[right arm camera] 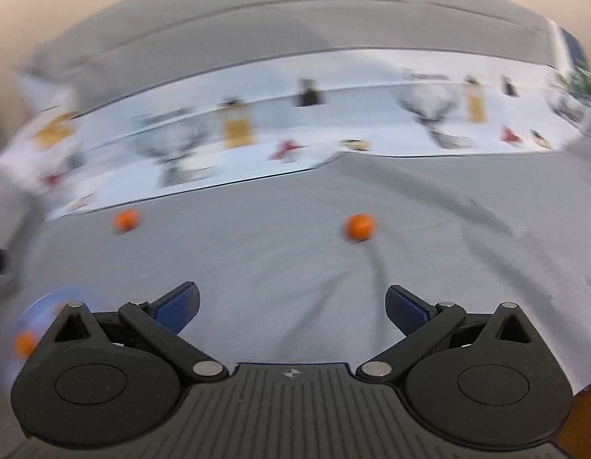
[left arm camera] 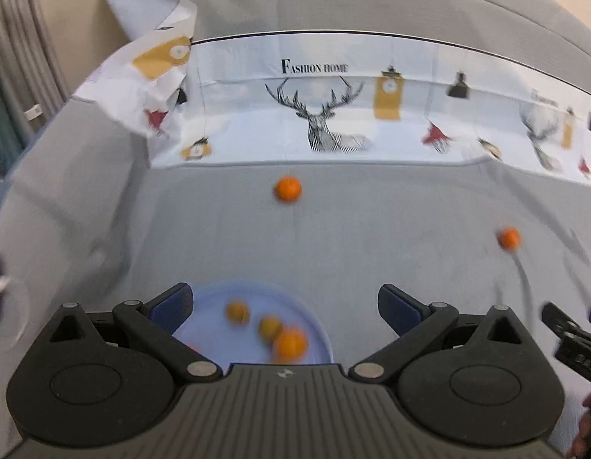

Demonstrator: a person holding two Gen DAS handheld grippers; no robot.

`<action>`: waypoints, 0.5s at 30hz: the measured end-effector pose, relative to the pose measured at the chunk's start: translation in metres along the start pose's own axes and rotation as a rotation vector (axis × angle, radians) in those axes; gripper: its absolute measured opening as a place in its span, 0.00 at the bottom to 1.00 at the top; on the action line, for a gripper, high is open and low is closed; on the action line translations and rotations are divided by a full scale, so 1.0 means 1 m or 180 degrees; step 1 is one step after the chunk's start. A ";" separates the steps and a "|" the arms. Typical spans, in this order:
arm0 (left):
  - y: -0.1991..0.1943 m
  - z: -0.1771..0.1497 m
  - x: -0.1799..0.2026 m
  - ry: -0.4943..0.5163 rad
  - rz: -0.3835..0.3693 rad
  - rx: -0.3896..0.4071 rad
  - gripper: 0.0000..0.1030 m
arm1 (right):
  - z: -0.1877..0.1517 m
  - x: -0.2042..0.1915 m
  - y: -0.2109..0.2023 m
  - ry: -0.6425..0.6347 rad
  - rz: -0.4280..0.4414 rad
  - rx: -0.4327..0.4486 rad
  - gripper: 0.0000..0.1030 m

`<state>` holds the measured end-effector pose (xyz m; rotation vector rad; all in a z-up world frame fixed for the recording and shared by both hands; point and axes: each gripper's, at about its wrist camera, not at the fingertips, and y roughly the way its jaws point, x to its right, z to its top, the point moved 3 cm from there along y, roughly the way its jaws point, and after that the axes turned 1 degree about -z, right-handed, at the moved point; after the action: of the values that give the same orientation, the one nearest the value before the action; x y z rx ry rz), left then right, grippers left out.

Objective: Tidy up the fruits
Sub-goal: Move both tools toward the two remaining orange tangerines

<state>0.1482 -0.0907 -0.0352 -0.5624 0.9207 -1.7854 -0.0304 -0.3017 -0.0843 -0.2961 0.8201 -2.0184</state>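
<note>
A light blue plate [left arm camera: 314, 329] is seen on the grey cloth [left arm camera: 353, 229], directly beneath the left gripper [left arm camera: 284, 304], whose jaws are spread wide with nothing held between them. Three blurred fruits are lying on the plate: a larger orange [left arm camera: 290, 344] at its near right side, and two smaller yellowish fruits [left arm camera: 238, 311] just beyond it, toward the plate's middle. A loose orange [left arm camera: 288, 189] is found on the cloth well beyond the plate, close to the edge of the printed sheet [left arm camera: 333, 114] bearing a stag's head and the words "Fashion home". A second loose orange [left arm camera: 509, 238] is lying far to the right of the plate.

In the right wrist view, heavily blurred, the right gripper [right arm camera: 292, 306] is held with its jaws wide apart and empty, over bare cloth to the right of the plate [right arm camera: 39, 313]; the blue pads [right arm camera: 404, 311] are touched by nothing. Both loose oranges are seen ahead of it, well beyond the plate
</note>
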 end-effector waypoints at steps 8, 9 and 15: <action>0.163 0.079 -0.007 -0.0211 0.0132 -0.0219 1.00 | 0.026 0.046 0.140 0.0289 -0.0456 -0.0122 0.99; 0.180 0.084 -0.009 -0.0229 0.0156 -0.0251 1.00 | 0.029 0.048 0.157 0.0293 -0.0500 -0.0144 0.99; 0.267 0.100 -0.018 -0.0249 0.0090 -0.0438 1.00 | 0.031 0.061 0.227 0.0273 -0.0660 -0.0181 0.99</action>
<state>0.3790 -0.1610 -0.1875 -0.6985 0.9975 -1.6717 0.1016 -0.4482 -0.2160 -0.3408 0.9339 -2.2161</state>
